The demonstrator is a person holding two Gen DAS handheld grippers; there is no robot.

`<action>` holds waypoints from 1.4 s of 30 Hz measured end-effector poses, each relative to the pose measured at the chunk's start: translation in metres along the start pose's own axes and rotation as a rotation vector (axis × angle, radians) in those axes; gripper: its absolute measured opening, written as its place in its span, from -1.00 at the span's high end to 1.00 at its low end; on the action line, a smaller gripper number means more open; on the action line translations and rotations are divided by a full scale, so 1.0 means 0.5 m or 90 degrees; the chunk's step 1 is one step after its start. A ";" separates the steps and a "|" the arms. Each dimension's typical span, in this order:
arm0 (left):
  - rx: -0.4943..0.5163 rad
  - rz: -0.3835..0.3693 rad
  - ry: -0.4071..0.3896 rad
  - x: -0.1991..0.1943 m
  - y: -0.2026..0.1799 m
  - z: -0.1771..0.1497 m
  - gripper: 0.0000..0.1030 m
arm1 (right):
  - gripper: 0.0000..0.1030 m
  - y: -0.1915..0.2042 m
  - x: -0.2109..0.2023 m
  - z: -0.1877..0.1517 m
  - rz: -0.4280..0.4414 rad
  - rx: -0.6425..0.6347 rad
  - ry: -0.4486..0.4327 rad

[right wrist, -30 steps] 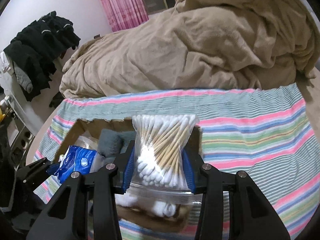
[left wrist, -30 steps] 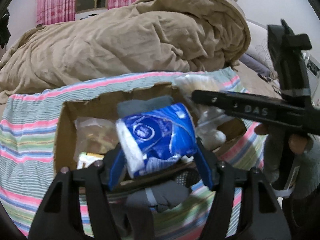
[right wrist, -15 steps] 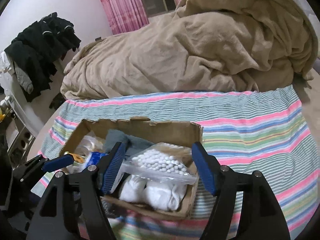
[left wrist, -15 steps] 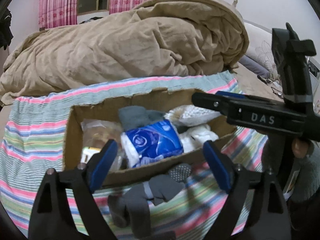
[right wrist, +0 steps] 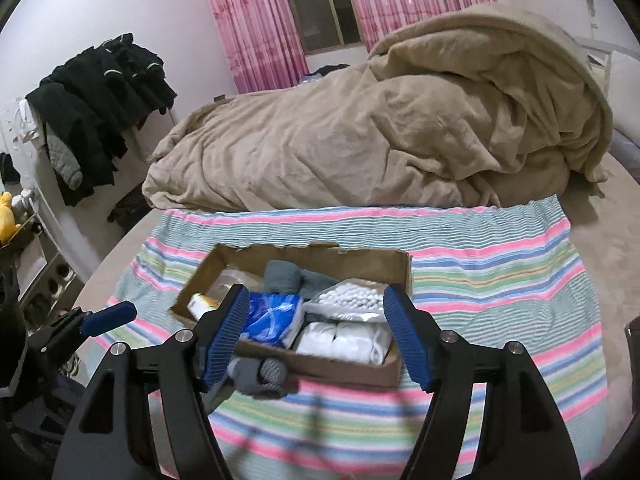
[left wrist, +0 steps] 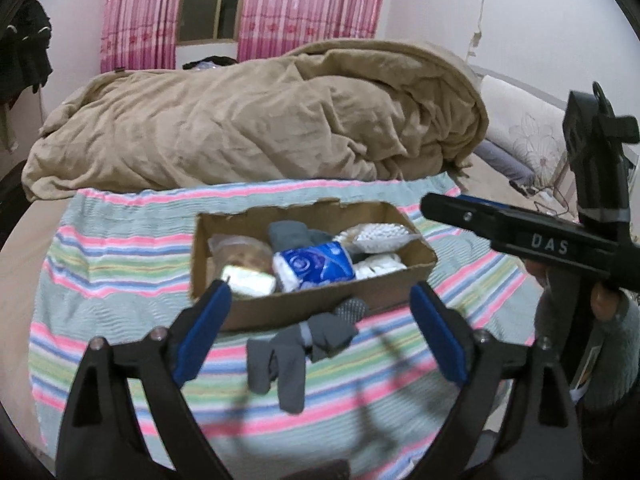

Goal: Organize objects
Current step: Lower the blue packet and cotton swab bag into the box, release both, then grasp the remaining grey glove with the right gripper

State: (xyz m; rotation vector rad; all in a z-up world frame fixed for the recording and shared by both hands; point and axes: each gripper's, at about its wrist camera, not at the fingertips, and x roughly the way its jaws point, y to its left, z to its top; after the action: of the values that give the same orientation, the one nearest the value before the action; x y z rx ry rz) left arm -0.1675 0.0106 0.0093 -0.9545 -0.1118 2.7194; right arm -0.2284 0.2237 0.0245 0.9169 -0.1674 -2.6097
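Torn-edged cardboard box [left wrist: 320, 300] packed with blue tissue pack [left wrist: 316, 266], cotton swabs [left wrist: 376, 236].

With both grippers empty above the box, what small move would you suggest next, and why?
Probably lower the left gripper onto the grey socks: its jaws are opening with nothing between them, and the socks lie on the striped cloth outside the cardboard box.

This is a home bedroom: a bed with a rumpled tan blanket [right wrist: 384, 132] and a striped sheet [right wrist: 500, 280] fills the near space, pink curtains [right wrist: 256, 20] frame a far window, and dark clothes [right wrist: 100, 96] hang at left.
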 end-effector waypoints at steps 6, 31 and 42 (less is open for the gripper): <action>-0.025 0.016 -0.012 -0.073 0.023 -0.038 -0.81 | -0.41 0.034 -0.046 -0.028 0.009 -0.002 -0.006; -0.125 0.095 0.024 -0.064 0.187 -0.179 -0.81 | -0.41 0.123 0.065 -0.155 -0.004 -0.038 0.107; -0.145 0.092 0.064 0.017 0.230 -0.206 -0.81 | -0.40 0.130 0.197 -0.155 -0.021 -0.072 0.176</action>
State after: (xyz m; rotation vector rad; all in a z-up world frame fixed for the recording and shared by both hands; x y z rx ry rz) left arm -0.1346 -0.0993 -0.0942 -1.2022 -0.3532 2.8270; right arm -0.2313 0.1271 -0.0782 1.2337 0.0686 -2.4599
